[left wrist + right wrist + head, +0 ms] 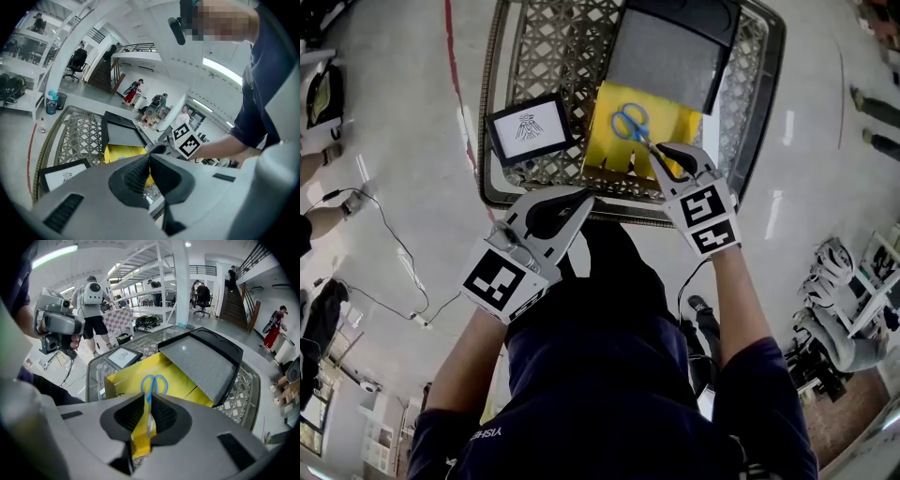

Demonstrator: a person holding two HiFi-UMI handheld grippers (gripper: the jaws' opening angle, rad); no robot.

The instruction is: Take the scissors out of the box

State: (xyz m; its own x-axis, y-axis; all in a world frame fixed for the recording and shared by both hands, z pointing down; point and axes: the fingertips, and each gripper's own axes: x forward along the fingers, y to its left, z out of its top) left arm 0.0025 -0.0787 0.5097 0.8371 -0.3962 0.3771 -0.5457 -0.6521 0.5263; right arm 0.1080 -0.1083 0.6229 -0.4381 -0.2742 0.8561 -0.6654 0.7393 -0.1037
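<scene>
Blue-handled scissors (628, 123) lie flat in an open yellow box (680, 120) on a lattice-top table (492, 112). The box's black lid (670, 52) stands tilted back behind it. My right gripper (654, 150) points down into the box at the scissors' blade end. In the right gripper view the silver blades run into the narrow gap of this gripper (147, 401), and the blue handles (154, 383) lie beyond the tips; the pads do not press on the blades. My left gripper (586, 199) hangs at the table's near edge, jaws closed together, empty (150, 157).
A small black-framed picture (530, 128) lies on the table left of the box. The metal table rim (628, 214) runs just under both grippers. Cables trail on the floor (394, 253) at left. People and shelving stand far off around the hall.
</scene>
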